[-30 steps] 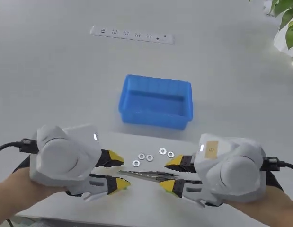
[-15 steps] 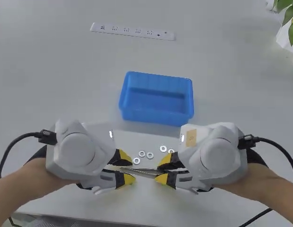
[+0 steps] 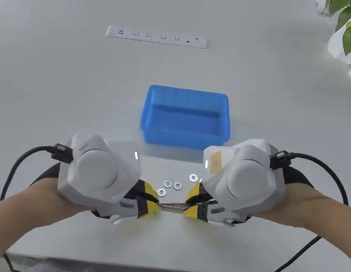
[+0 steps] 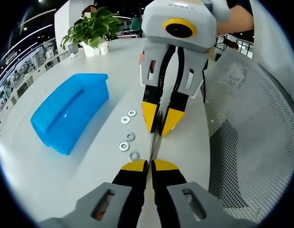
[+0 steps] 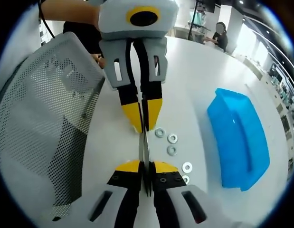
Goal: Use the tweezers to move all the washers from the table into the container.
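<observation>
The left gripper and right gripper each pinch the tweezers; an uneven pull could drop them onto the washers.

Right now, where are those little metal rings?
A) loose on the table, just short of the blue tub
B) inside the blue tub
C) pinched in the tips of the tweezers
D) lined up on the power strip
A: the washers lie loose on the table beside the tweezers, on the near side of the blue container, whose inside looks bare.
</observation>
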Demonstrator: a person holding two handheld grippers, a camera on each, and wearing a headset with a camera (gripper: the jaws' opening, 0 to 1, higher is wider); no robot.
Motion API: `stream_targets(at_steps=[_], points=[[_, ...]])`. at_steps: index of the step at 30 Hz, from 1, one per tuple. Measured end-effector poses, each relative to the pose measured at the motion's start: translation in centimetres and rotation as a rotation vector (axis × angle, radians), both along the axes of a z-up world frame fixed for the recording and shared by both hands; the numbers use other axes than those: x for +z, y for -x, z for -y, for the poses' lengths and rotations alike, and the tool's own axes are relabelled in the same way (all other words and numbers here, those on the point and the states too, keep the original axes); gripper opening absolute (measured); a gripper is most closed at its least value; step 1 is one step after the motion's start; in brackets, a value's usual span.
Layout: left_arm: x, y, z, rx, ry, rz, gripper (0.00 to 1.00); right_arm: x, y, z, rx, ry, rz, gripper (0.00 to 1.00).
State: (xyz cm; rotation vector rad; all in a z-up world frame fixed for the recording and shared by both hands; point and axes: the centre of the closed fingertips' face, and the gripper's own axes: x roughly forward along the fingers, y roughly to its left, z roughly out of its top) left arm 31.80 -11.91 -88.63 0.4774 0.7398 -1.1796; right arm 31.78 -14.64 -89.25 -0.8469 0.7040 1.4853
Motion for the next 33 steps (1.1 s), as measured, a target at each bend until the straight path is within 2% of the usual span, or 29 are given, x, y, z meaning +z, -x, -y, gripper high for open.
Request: stream_targets(at_steps=[6,10,15,19,22,24,25,28,30,33], points=[[0.2,0.2,0.0,-0.003,0.005,-0.023,0.07,0.1,0.0,0.0,0.019,0.002,0.03,0.08],[1.2,0.3,0.0,-0.013,0.02,-0.028,0.06,0.3,0.2,0.0,0.036,-0.01,0.059,0.07],[2.4,0.4,0.1,-0.031,0.03,-0.009,0.06,0.8,0.2,-0.1,0.037,-0.051,0.094,0.06],[3.2,0.5,0.1,-0.055,0.034,0.014,0.06,1.2,0.3,-0.2,0.019,-0.091,0.1,0.06],[3.9,0.6,0.1,-0.052,0.078,0.025,0.06,1.6,0.4,-0.4,0.008,-0.134,0.106,0.06],[4.1,0.5,-0.1,-0.055,0.087,0.036,0.06,1.9,0.4,-0.5,-0.013,-0.169,0.101,0.05],[4.5,0.4,-0.1,-0.049,0.103,0.048,0.07,2.0,0.3,-0.6,-0.019,-0.176,0.102,0.05],[5.3,0.4,0.2,-0.047,0.143,0.057,0.09,2.1,-0.1,-0.6,-0.056,-0.205,0.098,0.05],[5.2,0.3,-0.1,-0.051,0.12,0.072,0.11,2.2,-0.4,-0.6,-0.085,-0.228,0.085,0.05],[5.1,-0.1,-0.4,-0.03,0.115,0.084,0.12,2.2,-0.4,-0.6,-0.077,-0.227,0.087,0.05]])
